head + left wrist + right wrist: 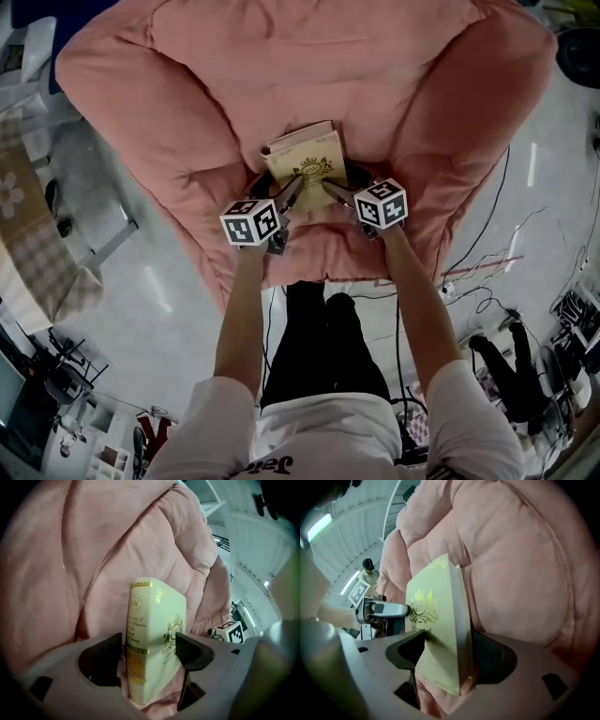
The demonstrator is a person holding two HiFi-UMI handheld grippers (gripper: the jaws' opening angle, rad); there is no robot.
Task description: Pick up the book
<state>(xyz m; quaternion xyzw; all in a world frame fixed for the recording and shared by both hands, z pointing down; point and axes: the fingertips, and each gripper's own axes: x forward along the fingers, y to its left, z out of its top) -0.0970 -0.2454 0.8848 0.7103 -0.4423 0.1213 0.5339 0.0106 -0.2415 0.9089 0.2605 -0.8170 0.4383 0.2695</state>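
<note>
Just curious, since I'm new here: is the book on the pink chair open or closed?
Closed. The book shows its front cover shut over the pages, leaning against the pink chair.

The cream hardcover book (305, 161) has a smooth cover with glossy gold print; the pink padded chair (187, 75) is matt cloth.

Gold lettering (313, 169) on book (294, 154) illegible

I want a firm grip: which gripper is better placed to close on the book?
Probably left: the left gripper straddles the stiff spine of the cream gold-printed book; the right gripper straddles its looser page edge.
</note>
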